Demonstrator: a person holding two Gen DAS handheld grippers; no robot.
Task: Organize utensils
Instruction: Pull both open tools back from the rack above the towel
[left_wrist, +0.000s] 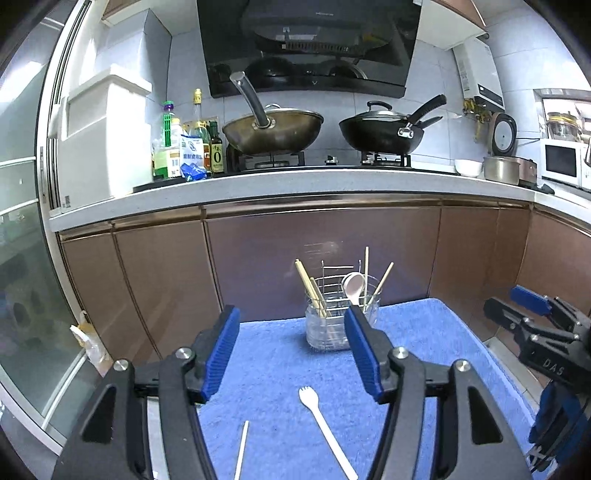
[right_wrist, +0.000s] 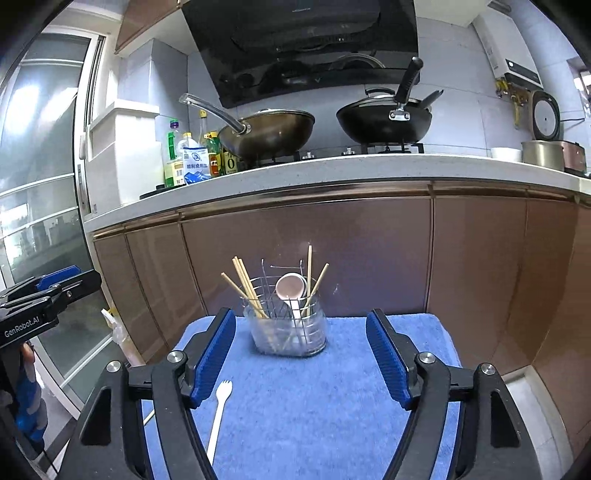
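Both claws hover low and level over the blue towel (right_wrist: 332, 406), left claw (left_wrist: 291, 354) and right claw (right_wrist: 301, 356) each gaping with nothing between the pads. One clear holder (right_wrist: 290, 332) stands mid-frame near the towel's far edge, several chopsticks (right_wrist: 245, 288) and one pink spoon (right_wrist: 290, 290) inside. One white fork (left_wrist: 325, 424) and one loose chopstick (left_wrist: 242, 448) lie at lower frame, open towel all around
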